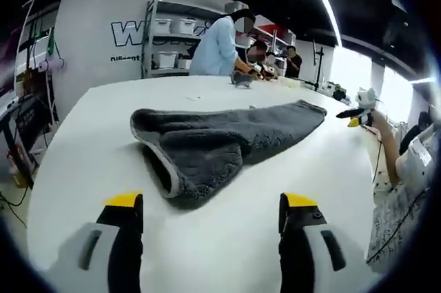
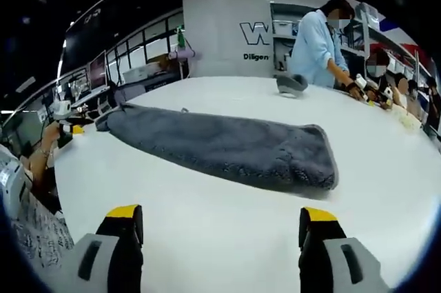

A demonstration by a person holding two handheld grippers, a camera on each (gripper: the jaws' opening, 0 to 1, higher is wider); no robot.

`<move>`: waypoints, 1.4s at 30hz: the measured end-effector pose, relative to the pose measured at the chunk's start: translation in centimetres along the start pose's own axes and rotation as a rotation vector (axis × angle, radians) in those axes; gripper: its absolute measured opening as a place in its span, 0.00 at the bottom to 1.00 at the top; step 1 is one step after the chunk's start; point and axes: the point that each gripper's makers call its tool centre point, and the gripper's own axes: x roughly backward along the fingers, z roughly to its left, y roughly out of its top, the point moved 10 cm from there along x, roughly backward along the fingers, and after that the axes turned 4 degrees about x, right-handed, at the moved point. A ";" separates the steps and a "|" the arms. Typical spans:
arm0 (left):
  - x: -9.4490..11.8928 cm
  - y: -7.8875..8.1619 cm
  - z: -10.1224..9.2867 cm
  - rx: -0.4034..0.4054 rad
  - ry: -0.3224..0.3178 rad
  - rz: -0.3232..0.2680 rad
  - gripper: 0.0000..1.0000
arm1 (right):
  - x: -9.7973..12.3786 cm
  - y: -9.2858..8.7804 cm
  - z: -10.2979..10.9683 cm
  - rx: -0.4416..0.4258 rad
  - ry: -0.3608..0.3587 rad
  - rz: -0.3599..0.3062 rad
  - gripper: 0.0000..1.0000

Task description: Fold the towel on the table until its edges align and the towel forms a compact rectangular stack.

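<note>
Fingers point(image 1: 124, 220) of both grippers: spread wide, empty, above the surface point(image 1: 227, 251). Towel point(image 1: 220, 138): grey, folded, long axis lay crosswise beyond them.

Dark ceiling with a light strip point(image 1: 324, 0). Behind the white table point(image 1: 89, 141): lettered white wall point(image 1: 120, 31), shelves point(image 1: 169, 45), people working. Bright windows point(image 1: 355, 69) beside.

Little lettering could be read. On the white back wall point(image 1: 103, 24) in the left gripper view stood large dark outlined letters beginning "W", the rest hidden behind a shelving unit point(image 1: 169, 38); beneath them ran a small dark line too blurred to read. In the right gripper view the same wall point(image 2: 227, 31) bore the large "W" and, under it, a small word starting "Diligen", cut off by the shelving.
</note>
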 end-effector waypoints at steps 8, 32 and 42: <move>-1.9 1.1 1.0 -0.029 -0.102 -0.029 0.43 | -0.5 0.3 0.1 0.000 0.007 0.006 0.97; 1.7 2.5 5.6 0.019 -0.179 -0.264 0.03 | -1.3 0.2 -0.1 -0.005 0.007 0.038 0.96; 1.7 -1.3 7.3 0.091 -0.132 -0.036 0.03 | -1.4 -0.1 -0.1 -0.008 0.006 0.042 0.96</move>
